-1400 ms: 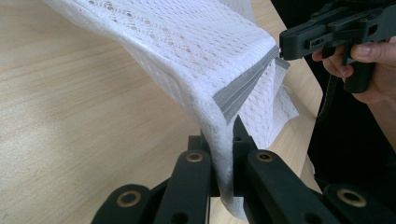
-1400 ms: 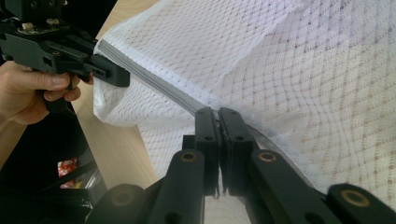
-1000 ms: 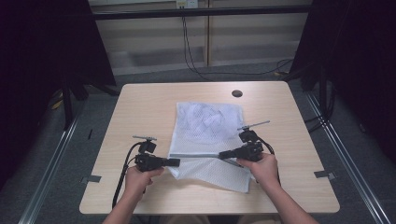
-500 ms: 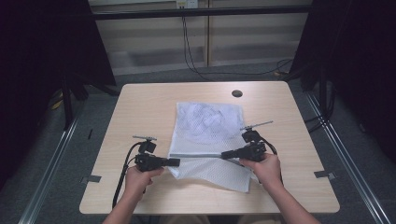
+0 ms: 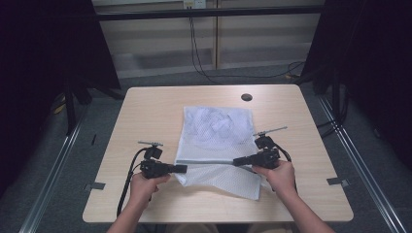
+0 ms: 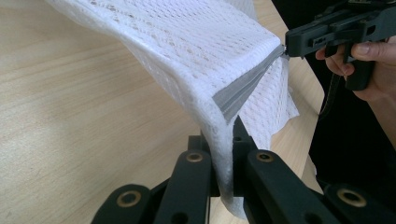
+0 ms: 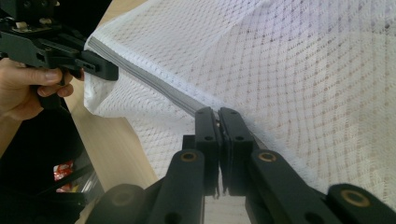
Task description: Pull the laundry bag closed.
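Mesh bag (image 5: 216, 141) lies mid-table, its grey band (image 5: 209, 160) stretched between the tongs. Left gripper (image 5: 183, 169) clamps the 9 o'clock end, right gripper (image 5: 236, 161) the 3 o'clock end. Keep tension even; lift both together

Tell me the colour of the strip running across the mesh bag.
Grey, against the white mesh bag; the strip shows best in the right gripper view.

Overhead looks down; tongs cameras close—sharing mesh bag (image 5: 214, 145).
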Action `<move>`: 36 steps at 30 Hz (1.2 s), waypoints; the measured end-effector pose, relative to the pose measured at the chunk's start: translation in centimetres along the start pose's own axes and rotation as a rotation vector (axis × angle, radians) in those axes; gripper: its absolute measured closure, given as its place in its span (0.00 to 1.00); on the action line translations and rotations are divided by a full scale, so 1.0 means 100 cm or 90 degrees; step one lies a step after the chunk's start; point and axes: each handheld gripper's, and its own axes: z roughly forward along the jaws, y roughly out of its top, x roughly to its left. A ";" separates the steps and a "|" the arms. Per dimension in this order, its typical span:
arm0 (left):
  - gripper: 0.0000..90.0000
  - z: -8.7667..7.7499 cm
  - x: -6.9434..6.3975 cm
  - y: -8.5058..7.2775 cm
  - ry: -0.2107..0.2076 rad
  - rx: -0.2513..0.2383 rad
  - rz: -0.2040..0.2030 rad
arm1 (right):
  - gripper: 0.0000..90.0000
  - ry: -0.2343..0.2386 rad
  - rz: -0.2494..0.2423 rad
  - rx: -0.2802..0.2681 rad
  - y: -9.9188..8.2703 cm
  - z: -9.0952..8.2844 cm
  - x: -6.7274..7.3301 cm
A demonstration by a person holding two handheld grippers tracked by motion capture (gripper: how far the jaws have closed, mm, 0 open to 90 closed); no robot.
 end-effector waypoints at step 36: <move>1.00 -0.001 0.000 0.000 0.006 0.000 -0.001 | 0.97 -0.011 0.007 -0.008 -0.009 -0.015 -0.012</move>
